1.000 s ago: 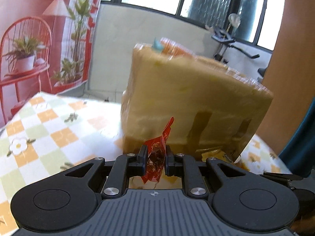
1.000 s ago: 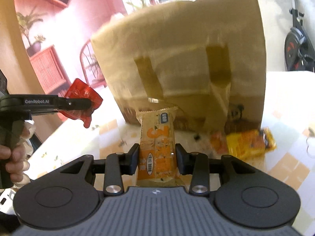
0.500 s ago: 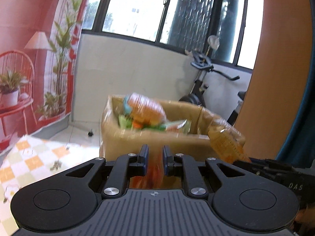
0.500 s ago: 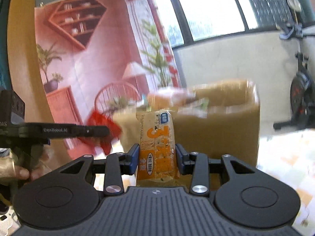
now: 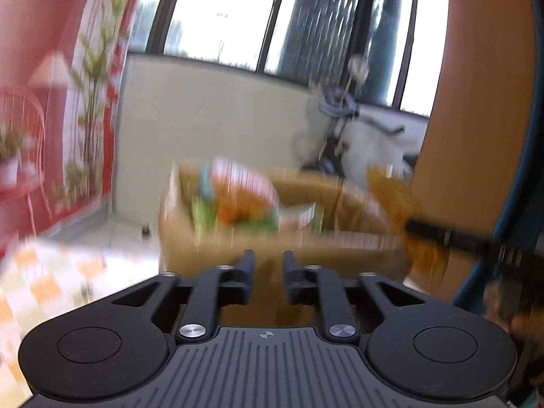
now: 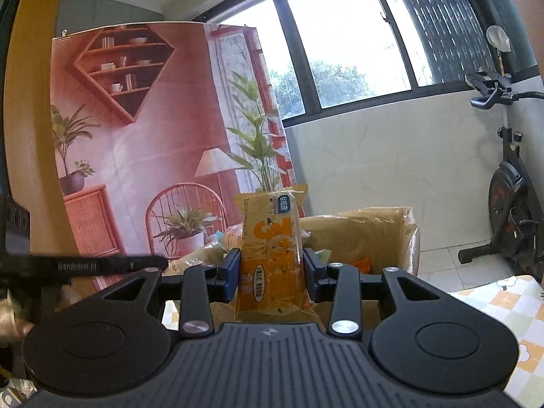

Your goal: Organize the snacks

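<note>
The cardboard box [image 5: 278, 238] stands open-topped straight ahead of the left claw [image 5: 267, 273], its near wall in the way and piled snack packets [image 5: 238, 200] filling its left half. The right claw [image 6: 270, 272], blocked by its orange snack packet [image 6: 272, 248], faces open air above the box rim.

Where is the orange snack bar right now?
In the right wrist view, the orange snack bar stands upright, clamped in the right tongs, in front of the cardboard box.

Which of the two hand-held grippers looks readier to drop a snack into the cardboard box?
Right gripper: it grips the orange snack packet just before the open brown cardboard box. The left gripper shows nothing between its fingers.
</note>
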A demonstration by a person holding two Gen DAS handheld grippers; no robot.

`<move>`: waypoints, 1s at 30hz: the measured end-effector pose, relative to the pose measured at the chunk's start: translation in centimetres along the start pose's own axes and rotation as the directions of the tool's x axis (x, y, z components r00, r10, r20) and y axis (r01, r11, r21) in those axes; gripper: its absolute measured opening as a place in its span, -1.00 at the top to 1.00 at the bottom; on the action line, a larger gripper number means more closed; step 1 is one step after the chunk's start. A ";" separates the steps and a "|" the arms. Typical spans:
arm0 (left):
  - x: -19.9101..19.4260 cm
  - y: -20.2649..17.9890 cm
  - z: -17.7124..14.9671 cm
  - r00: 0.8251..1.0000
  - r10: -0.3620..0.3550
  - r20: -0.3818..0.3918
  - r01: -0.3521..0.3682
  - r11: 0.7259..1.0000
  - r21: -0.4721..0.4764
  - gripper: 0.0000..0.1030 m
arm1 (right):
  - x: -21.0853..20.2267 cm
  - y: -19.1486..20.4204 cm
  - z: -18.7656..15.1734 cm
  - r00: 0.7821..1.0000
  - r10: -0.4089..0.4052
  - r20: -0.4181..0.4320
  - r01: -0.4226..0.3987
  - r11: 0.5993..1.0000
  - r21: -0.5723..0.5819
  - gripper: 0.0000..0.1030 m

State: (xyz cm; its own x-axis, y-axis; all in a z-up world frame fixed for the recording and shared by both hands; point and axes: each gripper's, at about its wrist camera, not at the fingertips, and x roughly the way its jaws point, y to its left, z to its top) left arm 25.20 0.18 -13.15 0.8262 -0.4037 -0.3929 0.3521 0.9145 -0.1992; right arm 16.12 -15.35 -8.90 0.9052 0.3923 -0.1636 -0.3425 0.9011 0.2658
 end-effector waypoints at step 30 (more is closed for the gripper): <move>10.1 0.7 -12.8 0.933 0.022 -0.359 0.062 0.973 0.222 -0.21 | -0.2 -1.4 -2.6 0.998 -0.018 -0.063 0.022 0.997 0.071 0.22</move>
State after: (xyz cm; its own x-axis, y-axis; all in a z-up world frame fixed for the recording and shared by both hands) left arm 28.14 -3.60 -28.74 0.6205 -0.3657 -0.6937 0.4917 0.8706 -0.0191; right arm 15.80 -16.21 -11.72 0.8935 0.3869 -0.2279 -0.3035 0.8944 0.3285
